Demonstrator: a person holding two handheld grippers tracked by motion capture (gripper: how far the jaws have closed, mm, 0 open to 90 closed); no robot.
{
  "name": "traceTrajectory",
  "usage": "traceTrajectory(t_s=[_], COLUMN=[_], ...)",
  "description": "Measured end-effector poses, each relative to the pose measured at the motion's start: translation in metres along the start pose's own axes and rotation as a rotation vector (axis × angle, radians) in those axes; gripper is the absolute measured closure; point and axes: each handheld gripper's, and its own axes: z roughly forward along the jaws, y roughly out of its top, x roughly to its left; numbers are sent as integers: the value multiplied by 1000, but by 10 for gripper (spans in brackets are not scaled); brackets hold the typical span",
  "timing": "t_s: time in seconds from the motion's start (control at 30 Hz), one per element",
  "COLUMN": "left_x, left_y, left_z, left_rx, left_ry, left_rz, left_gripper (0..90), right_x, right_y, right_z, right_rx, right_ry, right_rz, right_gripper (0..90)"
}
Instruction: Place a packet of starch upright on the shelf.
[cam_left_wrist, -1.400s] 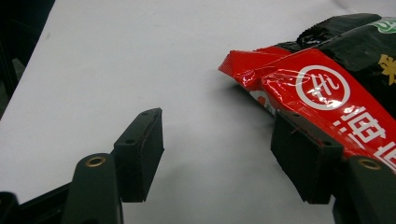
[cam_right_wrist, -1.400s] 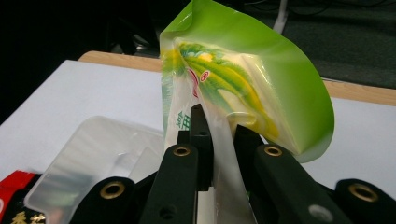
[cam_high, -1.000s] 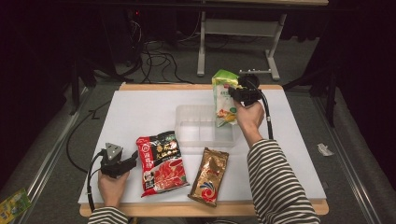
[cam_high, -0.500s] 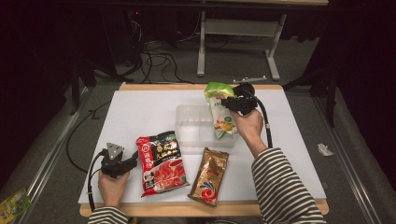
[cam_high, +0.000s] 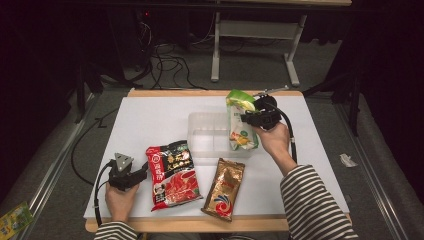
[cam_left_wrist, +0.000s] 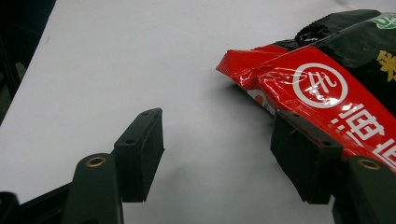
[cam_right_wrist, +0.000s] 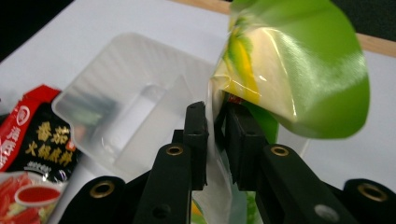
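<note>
Now right tool (cam_right_wrist: 215, 140) nipping green packet (cam_right_wrist: 299, 70), left tool (cam_left_wrist: 219, 154) wide, empty.

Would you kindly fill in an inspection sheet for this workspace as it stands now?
Surface: white table, wooden edge in front.
Job's things: green packet held tilted above the clear plastic tray.
Clutter: red and black packet and gold packet lie flat near the front edge.
Grippers: right gripper has just been closing and pinches the green packet's edge; left gripper rests open beside the red and black packet, one of its fingers over the packet's edge.
Cables: black cable trails from the right gripper; more cables on the floor.
Surroundings: dark room, grey floor, table frame behind.
</note>
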Motion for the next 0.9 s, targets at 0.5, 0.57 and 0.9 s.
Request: traceTrajectory(t_s=[0.5,0.57,0.9], left_x=[-1,-1,-2], left_y=[0,0,0], left_z=[1,1,0], left_rx=[11,10,3], left_ry=[5,4,5], left_rz=[12,14,13], left_gripper=[348,350,350], right_x=[-27,-29,-25], right_y=[-12,-11,-7], right_z=[11,17,17], right_rx=[127,147,82], right_ry=[18,18,-26], right_rz=[70,85,74], right_gripper=[460,442,861])
